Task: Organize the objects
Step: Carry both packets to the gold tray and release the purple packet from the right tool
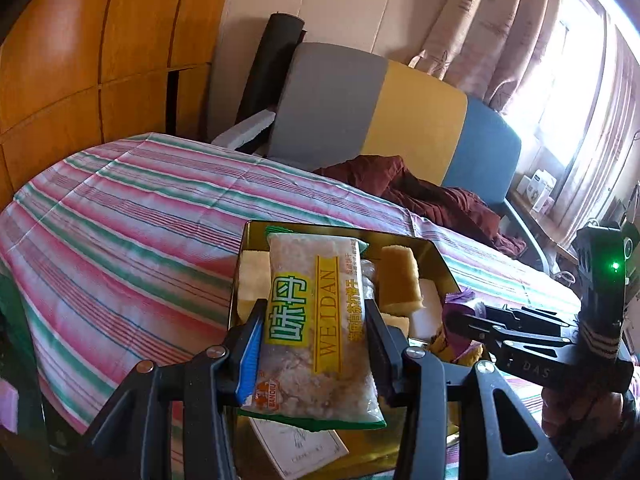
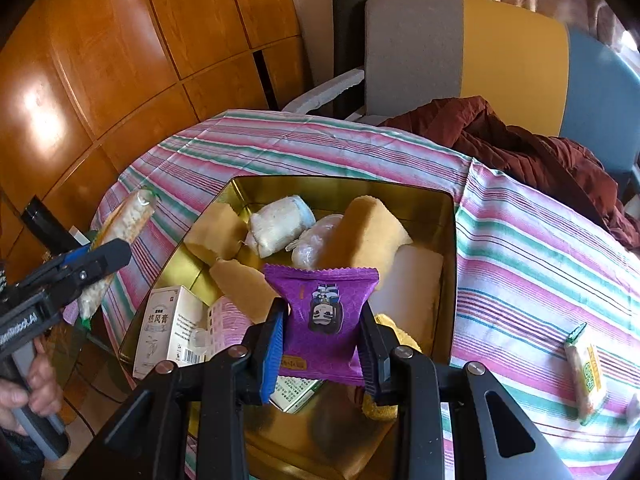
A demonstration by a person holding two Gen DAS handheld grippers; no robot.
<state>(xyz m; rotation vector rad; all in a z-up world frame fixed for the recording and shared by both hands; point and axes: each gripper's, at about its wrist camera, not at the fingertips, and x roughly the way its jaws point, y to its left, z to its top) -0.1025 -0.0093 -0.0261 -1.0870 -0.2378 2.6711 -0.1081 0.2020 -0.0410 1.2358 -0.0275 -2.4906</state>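
Gold metal tin (image 2: 448,216): directly below both my tools.
Left tool (image 1: 316,320): gripping clear WEIDAN snack packet (image 1: 316,332), long axis forward.
Right tool (image 2: 322,328): gripping purple foil packet (image 2: 326,308), nearer tin's middle.

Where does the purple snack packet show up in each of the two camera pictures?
Left wrist view: the purple snack packet peeks out at the right, pinched in the right gripper.
Right wrist view: it sits bottom centre, held over the gold tin.
Shared landmark: the gold tin on the striped tablecloth.
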